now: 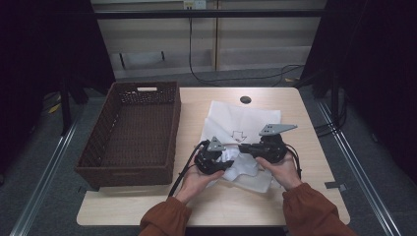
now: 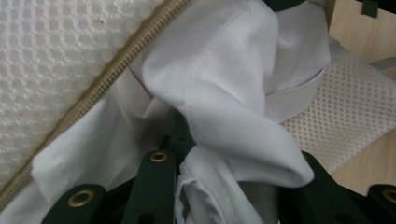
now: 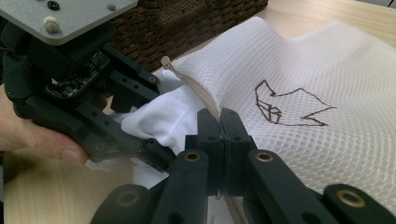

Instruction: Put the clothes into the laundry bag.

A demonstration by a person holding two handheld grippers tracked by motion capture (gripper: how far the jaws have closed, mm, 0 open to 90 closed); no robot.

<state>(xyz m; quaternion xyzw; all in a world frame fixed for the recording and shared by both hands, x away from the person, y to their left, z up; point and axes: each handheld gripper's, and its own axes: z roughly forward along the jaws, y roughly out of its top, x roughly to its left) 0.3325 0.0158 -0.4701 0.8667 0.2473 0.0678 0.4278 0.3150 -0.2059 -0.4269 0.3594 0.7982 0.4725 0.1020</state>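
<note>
1. High view: A white mesh laundry bag (image 1: pixel 244 123) lies on the surface (image 1: pixel 305 196) to the right of an empty wicker basket (image 1: pixel 133 132). Both hands work at the bag's near edge. The left claw (image 1: pixel 227 164) and right claw (image 1: pixel 244 147) meet there over a bunched white cloth (image 1: pixel 241 164), part of which spills out onto the surface toward the person. The job looks like stuffing the cloth into the bag, and it seems midway.

2. Left gripper view: The left claw (image 2: pixel 224 186) is clamped on a thick fold of the white cloth (image 2: pixel 224 84), its jaws held apart by the bunched fabric. The bag's mesh (image 2: pixel 51 56) and its tan zipper (image 2: pixel 116 70) run along the upper left, with the cloth pushed up against the opening. Some cloth is already under the mesh; the gripped fold is not yet fully in.

3. Right gripper view: The right claw (image 3: pixel 219 135) is pinched tight on the zipper edge (image 3: pixel 205 98) of the bag (image 3: pixel 299 70), lifting it to hold the mouth open. White cloth (image 3: pixel 163 116) sits in that mouth. Left to do, by this reading: push in the rest and close the zipper.
</note>
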